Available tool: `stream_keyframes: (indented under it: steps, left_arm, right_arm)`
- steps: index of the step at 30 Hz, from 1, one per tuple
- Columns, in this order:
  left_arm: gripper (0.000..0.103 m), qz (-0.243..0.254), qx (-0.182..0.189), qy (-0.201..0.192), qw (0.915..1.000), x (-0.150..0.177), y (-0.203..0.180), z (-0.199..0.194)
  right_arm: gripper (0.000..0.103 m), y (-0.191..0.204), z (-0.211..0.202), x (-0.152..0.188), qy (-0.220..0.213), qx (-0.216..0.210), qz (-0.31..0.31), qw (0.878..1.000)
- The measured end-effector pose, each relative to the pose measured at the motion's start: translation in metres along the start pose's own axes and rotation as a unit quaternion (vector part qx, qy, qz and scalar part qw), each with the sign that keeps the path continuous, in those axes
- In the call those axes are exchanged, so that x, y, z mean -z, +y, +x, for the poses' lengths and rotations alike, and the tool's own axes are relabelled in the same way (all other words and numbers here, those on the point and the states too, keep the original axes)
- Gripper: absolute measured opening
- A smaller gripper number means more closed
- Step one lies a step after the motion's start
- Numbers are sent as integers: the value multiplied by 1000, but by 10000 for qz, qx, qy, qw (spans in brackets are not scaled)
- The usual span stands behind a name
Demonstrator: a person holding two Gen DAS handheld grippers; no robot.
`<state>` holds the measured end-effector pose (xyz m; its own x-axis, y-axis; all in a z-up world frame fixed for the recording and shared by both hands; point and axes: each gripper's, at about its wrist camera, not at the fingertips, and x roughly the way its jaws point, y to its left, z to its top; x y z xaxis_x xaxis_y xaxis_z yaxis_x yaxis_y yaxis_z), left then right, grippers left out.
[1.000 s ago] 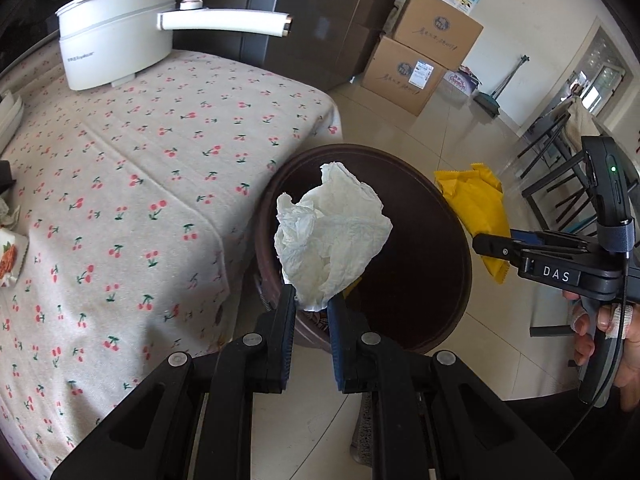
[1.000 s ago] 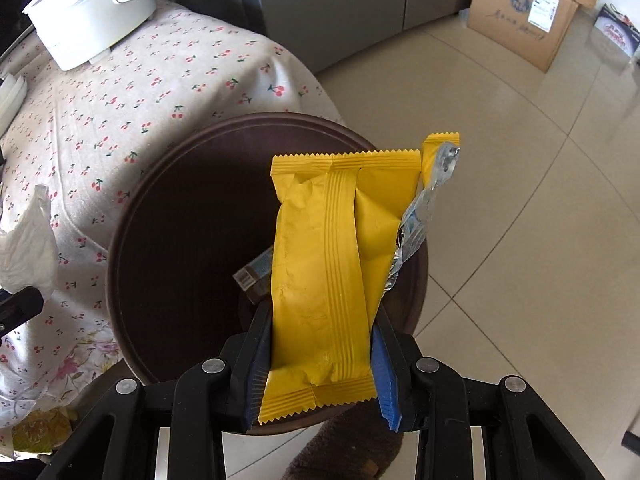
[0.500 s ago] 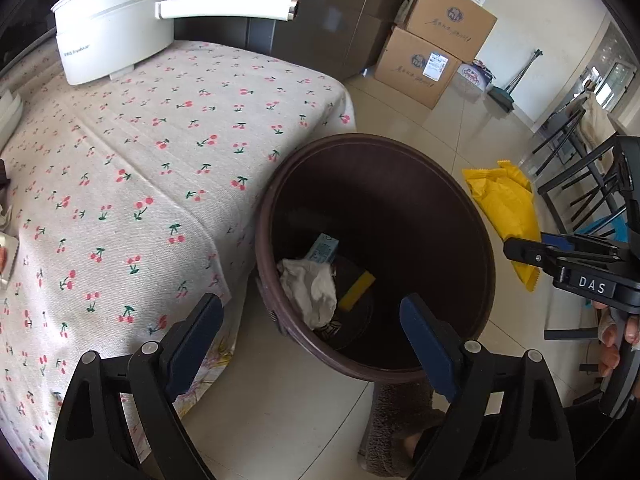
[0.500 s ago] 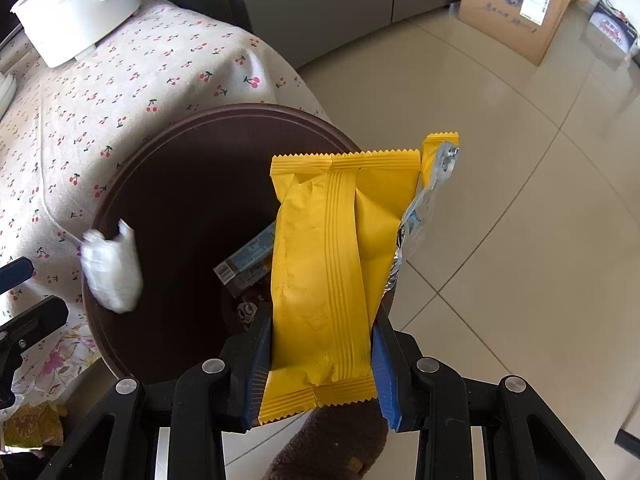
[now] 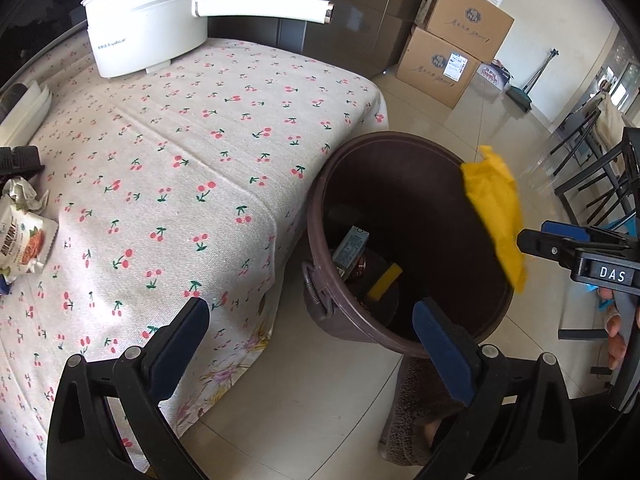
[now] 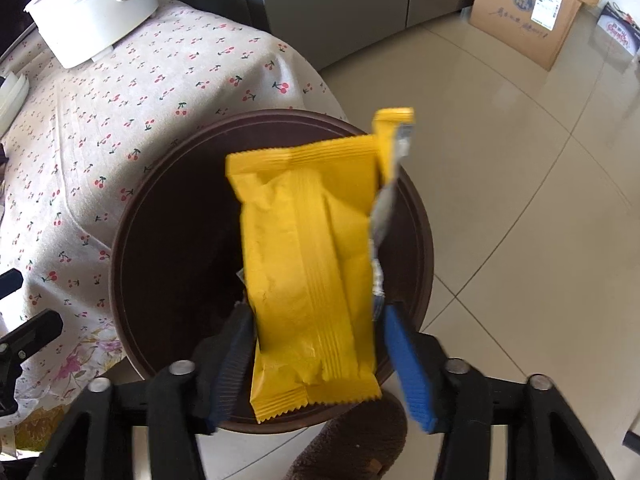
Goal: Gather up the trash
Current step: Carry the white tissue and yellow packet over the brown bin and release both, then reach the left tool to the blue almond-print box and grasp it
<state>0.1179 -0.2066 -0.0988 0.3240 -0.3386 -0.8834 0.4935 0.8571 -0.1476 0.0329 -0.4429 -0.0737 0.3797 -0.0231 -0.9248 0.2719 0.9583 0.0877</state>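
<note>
Progress check, read left to right across the left wrist view.

Far left edge of the table (image 5: 208,128), cherry-print cloth: a crumpled wrapper (image 5: 22,192) and a printed snack packet (image 5: 24,240) lie there, uncollected. Judgement: these are the trash left to fetch, at least two pieces. The white pot (image 5: 148,28) near the table's back edge is no trash, as far as I can judge.

Left gripper (image 5: 312,344): jaws stand wide apart, nothing between them; they have just been opening. It hangs over the gap between the table's right edge and the brown bin (image 5: 320,220). Its load appears delivered.

Bin, standing on the floor just beside the table's right corner: inside lie a small carton (image 5: 352,244), a yellow piece (image 5: 384,280) and dark items I cannot make out. The white tissue released a moment earlier is not visible in the bin now; likely sunk out of sight.

Right gripper (image 6: 316,364): jaws have just been opening and stand about half apart. The yellow wrapper (image 6: 308,264) sits between them, blurred and tilted, a gap showing at each pad, so I read it as released and dropping. It hangs over the bin's mouth, toward the right rim.

Estimate: this drop all but done; table's left edge still to clear.
</note>
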Motion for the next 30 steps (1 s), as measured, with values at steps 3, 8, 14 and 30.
stream_keyframes:
  steps: [3,8,14,30]
  left_arm:
    - [103,-6,-62,-14,10000,3,6,-5]
    - [103,-79,-131,-34,9999,6,18,-14]
    - [103,-227,-284,-54,9993,11,38,-24]
    - [103,-1251,-712,-136,9895,21,130,-64]
  right_arm:
    - [78,5,0,0,1,-35,13,10000]
    - [78,15,0,0,33,-60,-36,10000]
    - [79,25,-1,-4,18,-113,-34,9999]
    - [81,89,2,-25,43,-433,-317,9985]
